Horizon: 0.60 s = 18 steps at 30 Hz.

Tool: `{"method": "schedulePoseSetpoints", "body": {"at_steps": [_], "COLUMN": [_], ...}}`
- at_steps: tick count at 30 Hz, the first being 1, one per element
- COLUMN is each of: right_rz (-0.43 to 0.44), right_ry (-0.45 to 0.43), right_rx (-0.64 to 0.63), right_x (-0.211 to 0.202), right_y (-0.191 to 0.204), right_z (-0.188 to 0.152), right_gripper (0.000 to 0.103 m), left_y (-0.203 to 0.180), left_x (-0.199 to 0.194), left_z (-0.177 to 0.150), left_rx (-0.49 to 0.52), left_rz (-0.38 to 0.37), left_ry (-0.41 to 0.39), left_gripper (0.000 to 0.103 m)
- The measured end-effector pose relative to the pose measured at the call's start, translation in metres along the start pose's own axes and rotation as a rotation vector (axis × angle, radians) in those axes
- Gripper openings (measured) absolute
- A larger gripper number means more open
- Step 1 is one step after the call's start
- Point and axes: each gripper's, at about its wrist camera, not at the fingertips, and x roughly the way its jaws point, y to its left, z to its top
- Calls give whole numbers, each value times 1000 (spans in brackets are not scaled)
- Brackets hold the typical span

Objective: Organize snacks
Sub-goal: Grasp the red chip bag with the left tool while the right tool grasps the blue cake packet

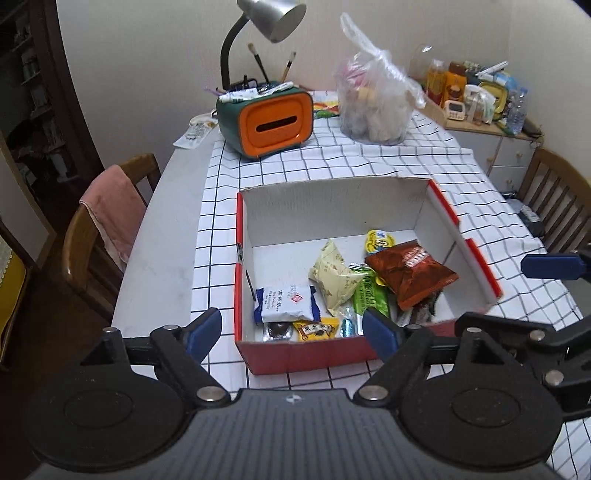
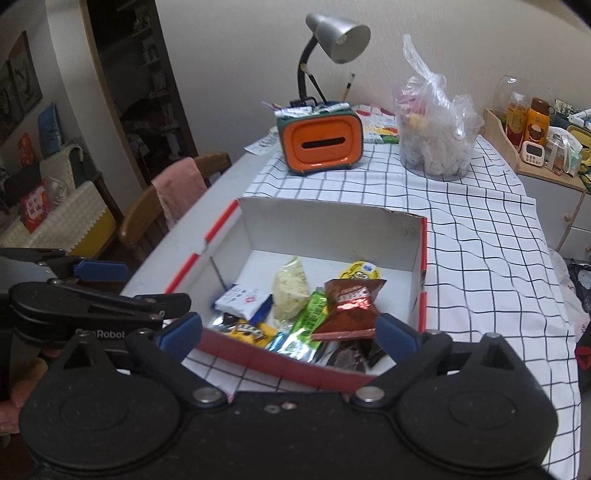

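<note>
Your left gripper (image 1: 291, 334) has its blue fingers wide apart, and nothing is between them. Your right gripper (image 2: 290, 334) is wide apart too, and it holds nothing. Both hang just over the near edge of the red box (image 1: 306, 354), which sits on the checked cloth (image 1: 332, 162). The snacks lie inside the box, piled near its front. A white and blue packet (image 1: 286, 302) is on the left. A pale yellow bag (image 1: 332, 277) leans in the middle, with a green packet (image 1: 369, 295) just beside it. A shiny red-brown bag (image 1: 410, 273) rests on top at the right. Far back on the table stand an orange tissue holder (image 1: 273, 123), a grey lamp (image 1: 273, 16) and a clear plastic bag (image 1: 373, 99).
</note>
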Motion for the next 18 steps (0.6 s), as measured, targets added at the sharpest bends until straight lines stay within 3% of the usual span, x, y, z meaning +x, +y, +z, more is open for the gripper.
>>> {"method": "schedulePoseSetpoints", "body": {"at_steps": [7,15,18], "right_rz": [17,25,22], "right_ry": [-11,42,65], "right_rx": [-31,-97,-121], "right_x": [-23,-28,-25], "right_y": [14,24,24], "right_z": [-26,-69,-83], "right_gripper": [103,103,103], "left_y": [-5,-10,-14], "left_x": [-16,-7,3], "left_z": [-27,-63,-75], "left_rx": [17,19,20], "left_rz": [-20,-68,-110], "left_ry": [19,126,201], "left_gripper": [85,85,85]}}
